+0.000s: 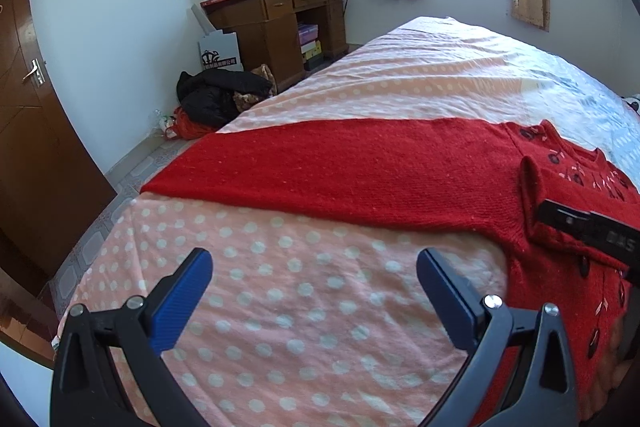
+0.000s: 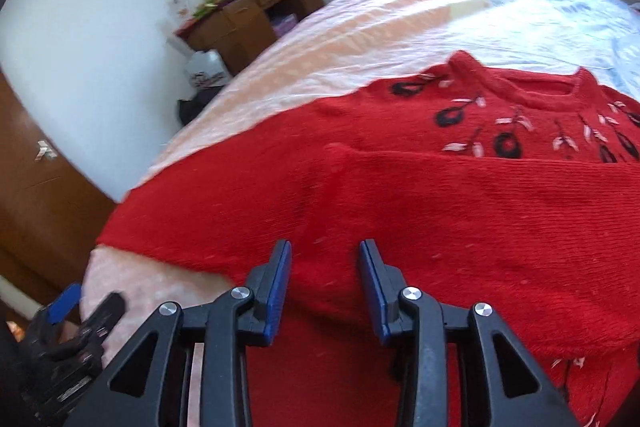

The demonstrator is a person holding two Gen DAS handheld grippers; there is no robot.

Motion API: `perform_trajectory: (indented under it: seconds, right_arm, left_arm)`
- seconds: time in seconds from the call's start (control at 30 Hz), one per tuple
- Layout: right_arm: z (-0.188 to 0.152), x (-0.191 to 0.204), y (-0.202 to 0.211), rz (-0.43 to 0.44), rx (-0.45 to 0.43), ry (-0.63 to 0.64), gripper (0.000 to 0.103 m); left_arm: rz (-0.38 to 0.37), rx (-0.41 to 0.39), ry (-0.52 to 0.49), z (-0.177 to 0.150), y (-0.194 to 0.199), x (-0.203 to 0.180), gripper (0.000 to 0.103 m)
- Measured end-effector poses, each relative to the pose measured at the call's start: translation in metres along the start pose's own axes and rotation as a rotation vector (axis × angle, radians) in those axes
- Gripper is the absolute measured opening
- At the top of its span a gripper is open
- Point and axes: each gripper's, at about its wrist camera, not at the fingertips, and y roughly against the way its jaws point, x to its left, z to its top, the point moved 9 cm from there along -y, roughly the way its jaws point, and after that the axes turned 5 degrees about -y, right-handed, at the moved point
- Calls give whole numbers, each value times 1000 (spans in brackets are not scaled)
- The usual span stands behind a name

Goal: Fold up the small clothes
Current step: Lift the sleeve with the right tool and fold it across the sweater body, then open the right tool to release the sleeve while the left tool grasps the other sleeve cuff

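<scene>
A red knit sweater (image 1: 360, 167) with black and white embroidery near the collar lies flat on the bed; one sleeve stretches out to the left toward the bed's edge. It fills the right wrist view (image 2: 440, 211), with a sleeve folded across the chest. My left gripper (image 1: 314, 263) is open and empty, over the bare polka-dot sheet just in front of the sleeve. My right gripper (image 2: 325, 255) is partly open, holding nothing, low over the sweater's body. Its black tip shows in the left wrist view (image 1: 592, 231) resting over the sweater.
The bed has a pink polka-dot sheet (image 1: 280, 307) and a pale blue part (image 1: 592, 95) to the right. Left of the bed are a wooden desk (image 1: 276, 23) with clutter, a pile of dark clothes (image 1: 216, 95) on the floor and a brown door (image 1: 28, 131).
</scene>
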Motion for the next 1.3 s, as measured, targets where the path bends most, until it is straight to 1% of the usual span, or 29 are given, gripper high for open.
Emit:
perform_trajectory:
  seconds: [0.1, 0.23, 0.3, 0.43, 0.5, 0.57, 0.6, 0.63, 0.67, 0.73, 0.8, 0.87, 0.9, 0.97, 1.0, 1.03, 1.07, 1.13, 1.2, 1.27, 1.3]
  right_arm:
    - [-3, 4, 15, -17, -49, 24, 37]
    - [-8, -1, 37, -109, -120, 92, 38]
    - [-10, -6, 42, -160, -156, 119, 38]
    - [-17, -16, 36, -190, -149, 121, 38]
    - [-23, -23, 29, -203, -134, 123, 38]
    - [-29, -29, 25, -219, -137, 134, 39]
    - [-31, -28, 26, -225, -157, 155, 39]
    - [-33, -26, 26, -230, -166, 174, 42]
    - [-35, -23, 25, -226, -167, 191, 51]
    - [-40, -17, 23, -224, -165, 227, 59]
    - [-43, -15, 22, -244, -166, 255, 60]
    - [-44, -14, 21, -245, -168, 258, 61]
    - [-44, -14, 21, -242, -168, 253, 61]
    - [-45, -14, 21, -234, -170, 244, 61]
    - [-45, -14, 21, -233, -171, 241, 61]
    - [-45, -14, 21, -234, -172, 241, 61]
    - [-45, -13, 20, -237, -172, 243, 62]
    - [-46, -12, 19, -241, -172, 251, 63]
    - [-46, -12, 18, -241, -171, 253, 64]
    - [-46, -12, 18, -238, -171, 250, 64]
    - [-46, -11, 18, -233, -170, 245, 64]
  left_arm:
    - [5, 6, 6, 0, -1, 4, 103]
    - [14, 12, 14, -1, -5, 9, 103]
    - [20, 18, 27, -1, -7, 14, 103]
    - [32, 21, 42, 1, -9, 22, 103]
    - [30, 30, 67, 1, -13, 29, 103]
    - [-7, 52, 123, 2, -23, 42, 103]
    - [-18, 61, 165, 3, -29, 53, 103]
    - [-14, 64, 194, 5, -32, 61, 103]
    - [-1, 64, 237, 8, -37, 76, 103]
    - [13, 56, 310, 14, -46, 103, 98]
    - [11, 54, 388, 20, -56, 131, 96]
    - [-3, 58, 474, 24, -69, 159, 96]
    - [-18, 66, 514, 25, -75, 170, 96]
    - [-70, 94, 588, 28, -90, 188, 90]
    - [-100, 104, 610, 29, -95, 190, 86]
    - [-125, 113, 629, 30, -100, 192, 84]
    - [-141, 127, 644, 32, -107, 194, 83]
    - [-158, 157, 653, 32, -119, 192, 78]
    - [-174, 194, 665, 28, -128, 187, 77]
    - [-211, 246, 695, 22, -140, 180, 77]
    - [-205, 257, 697, 21, -143, 178, 77]
